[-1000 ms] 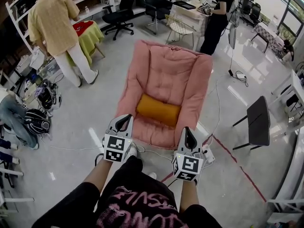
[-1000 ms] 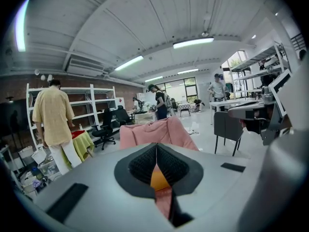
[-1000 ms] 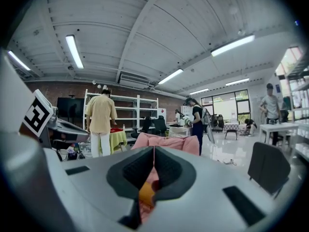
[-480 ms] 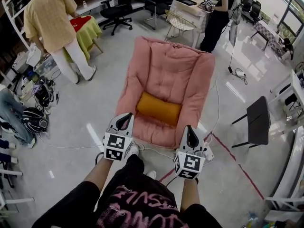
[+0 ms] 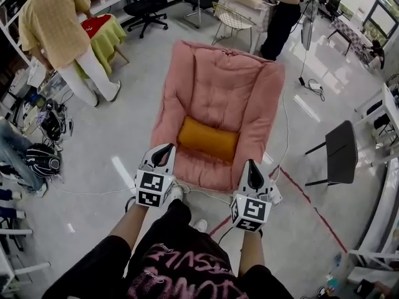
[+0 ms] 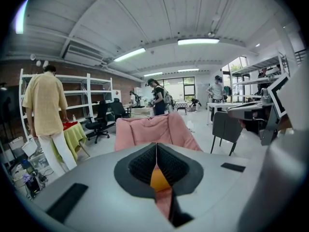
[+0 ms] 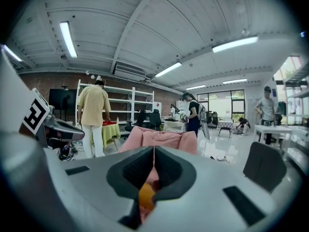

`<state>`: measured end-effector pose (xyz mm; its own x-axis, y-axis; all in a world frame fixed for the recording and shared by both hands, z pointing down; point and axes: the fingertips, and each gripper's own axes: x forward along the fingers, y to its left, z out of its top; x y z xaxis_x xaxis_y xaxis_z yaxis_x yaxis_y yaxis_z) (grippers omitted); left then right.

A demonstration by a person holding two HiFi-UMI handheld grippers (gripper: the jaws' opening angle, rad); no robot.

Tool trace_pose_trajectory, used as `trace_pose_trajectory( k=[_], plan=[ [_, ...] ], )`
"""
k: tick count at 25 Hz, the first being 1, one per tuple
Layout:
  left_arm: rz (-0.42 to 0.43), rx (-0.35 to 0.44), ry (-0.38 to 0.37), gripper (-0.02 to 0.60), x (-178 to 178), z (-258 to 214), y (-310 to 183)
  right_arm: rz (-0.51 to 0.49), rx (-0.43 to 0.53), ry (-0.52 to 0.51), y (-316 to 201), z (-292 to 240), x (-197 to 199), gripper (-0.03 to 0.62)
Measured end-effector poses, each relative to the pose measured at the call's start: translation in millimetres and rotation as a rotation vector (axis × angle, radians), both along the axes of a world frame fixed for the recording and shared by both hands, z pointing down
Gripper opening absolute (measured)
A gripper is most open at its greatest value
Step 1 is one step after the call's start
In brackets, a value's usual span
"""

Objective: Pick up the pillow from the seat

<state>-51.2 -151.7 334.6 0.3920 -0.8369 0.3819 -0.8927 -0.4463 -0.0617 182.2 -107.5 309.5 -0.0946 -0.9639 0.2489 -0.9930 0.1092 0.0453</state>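
An orange pillow point(image 5: 207, 139) lies across the seat of a pink padded chair point(image 5: 221, 86). My left gripper point(image 5: 166, 149) is shut and empty, its tips just short of the seat's front left edge. On the other side my right gripper point(image 5: 251, 164) is shut too, near the seat's front right corner. Between the closed jaws of the left gripper point(image 6: 156, 151) a sliver of the pillow point(image 6: 159, 178) shows, with the chair point(image 6: 145, 130) beyond. Over the right gripper point(image 7: 153, 153) the pillow point(image 7: 146, 195) peeks below the jaws.
A person in a yellow shirt point(image 5: 53, 23) stands at far left by a yellow-green covered table point(image 5: 106, 33). A black stool point(image 5: 341, 157) stands to the right. Cables and a power strip point(image 5: 274, 195) lie on the floor by the chair. Office chairs point(image 5: 144, 5) and desks stand behind.
Both grippers have moved forward toward the chair's front edge. The chair and pillow appear closer and lower in view. The jaws stayed shut.
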Motion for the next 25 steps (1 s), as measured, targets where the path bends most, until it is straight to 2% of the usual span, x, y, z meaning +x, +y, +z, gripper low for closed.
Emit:
trace_pose_trajectory(
  k=[4, 25],
  plan=[
    [0.019, -0.016, -0.004, 0.011, -1.2, 9.7, -16.9, 0.008, -0.006, 0.020, -11.8, 5.7, -5.5, 0.021],
    [0.073, -0.148, -0.019, 0.011, 5.1, 88.3, -83.5, 0.019, -0.167, 0.030, -70.4, 84.8, -13.2, 0.021]
  ],
)
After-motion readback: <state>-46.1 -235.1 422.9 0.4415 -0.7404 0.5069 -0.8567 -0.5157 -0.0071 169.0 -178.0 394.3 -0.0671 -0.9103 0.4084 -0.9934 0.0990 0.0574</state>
